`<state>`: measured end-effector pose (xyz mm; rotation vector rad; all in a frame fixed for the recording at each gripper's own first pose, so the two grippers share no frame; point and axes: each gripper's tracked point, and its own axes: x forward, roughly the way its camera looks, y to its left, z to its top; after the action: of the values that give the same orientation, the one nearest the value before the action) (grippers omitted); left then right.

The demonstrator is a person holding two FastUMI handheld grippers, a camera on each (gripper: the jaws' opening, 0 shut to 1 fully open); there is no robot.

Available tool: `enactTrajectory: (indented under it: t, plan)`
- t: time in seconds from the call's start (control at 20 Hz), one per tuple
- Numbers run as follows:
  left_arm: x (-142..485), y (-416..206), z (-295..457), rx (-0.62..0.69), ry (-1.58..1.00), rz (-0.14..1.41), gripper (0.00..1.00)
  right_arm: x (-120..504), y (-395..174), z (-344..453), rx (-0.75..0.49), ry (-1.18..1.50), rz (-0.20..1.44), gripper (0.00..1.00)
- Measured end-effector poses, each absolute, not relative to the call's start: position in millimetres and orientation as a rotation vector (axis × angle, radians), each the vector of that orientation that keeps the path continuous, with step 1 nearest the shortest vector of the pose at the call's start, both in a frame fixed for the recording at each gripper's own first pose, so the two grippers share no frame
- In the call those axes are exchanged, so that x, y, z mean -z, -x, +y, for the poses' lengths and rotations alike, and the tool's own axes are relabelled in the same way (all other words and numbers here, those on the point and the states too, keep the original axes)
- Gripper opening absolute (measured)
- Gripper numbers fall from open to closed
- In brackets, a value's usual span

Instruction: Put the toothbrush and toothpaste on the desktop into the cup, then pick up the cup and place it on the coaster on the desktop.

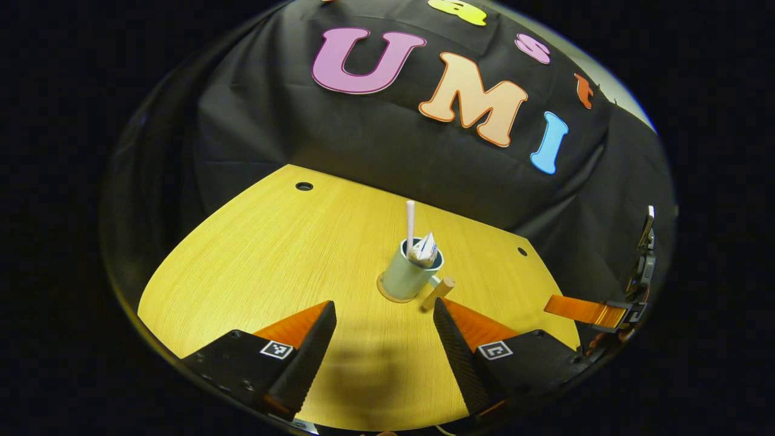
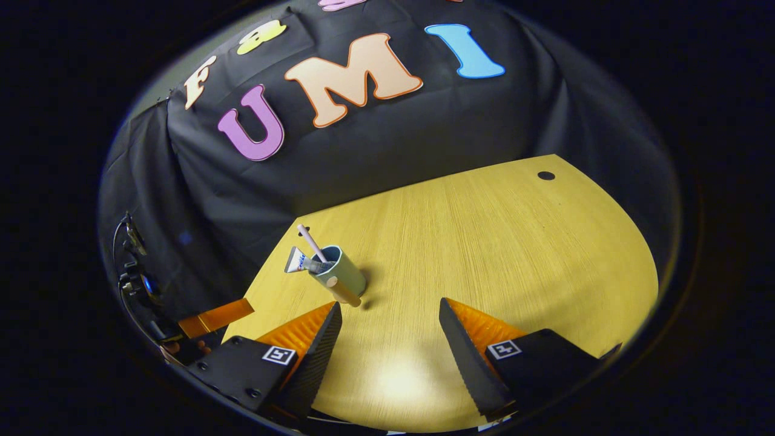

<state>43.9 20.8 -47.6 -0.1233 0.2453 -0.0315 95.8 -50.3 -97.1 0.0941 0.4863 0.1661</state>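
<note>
Ahead, cup (image 1: 407, 275) stands beyond the spread left gripper (image 1: 384, 315).

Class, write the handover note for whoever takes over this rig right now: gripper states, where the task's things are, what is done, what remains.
Left gripper: open, holding nothing, back from the cup.
Right gripper: open, holding nothing, also clear of the cup.
Cup: upright on the coaster on the desktop, handle towards the grippers.
Toothbrush and toothpaste: both standing in the cup.
Done: both items loaded, cup on coaster.
Left: nothing visible; just keep the grippers away.
</note>
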Motion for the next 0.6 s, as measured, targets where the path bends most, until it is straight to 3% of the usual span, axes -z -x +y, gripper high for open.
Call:
enactTrajectory:
  t: [0.05, 0.3, 0.35, 0.45, 0.55, 0.6]
  plan:
    - [49, -44, 20, 0.031, 0.119, 0.247, 0.94, 95, -94, -53, -0.163, -0.097, 0.481, 0.99]
    - [43, -43, 11, 0.053, 0.073, 0.237, 0.94, 73, -88, -56, -0.156, -0.111, 0.419, 0.99]
    - [42, -42, 9, 0.061, 0.058, 0.24, 0.94, 69, -88, -58, -0.15, -0.106, 0.406, 0.94]
    - [42, -43, 5, 0.076, 0.028, 0.247, 0.94, 63, -82, -59, -0.149, -0.093, 0.393, 0.99]
    - [44, -44, -3, 0.104, -0.01, 0.26, 0.94, 56, -75, -63, -0.142, -0.071, 0.374, 0.94]
    - [45, -43, -7, 0.12, -0.025, 0.266, 0.94, 54, -71, -65, -0.139, -0.065, 0.372, 0.99]
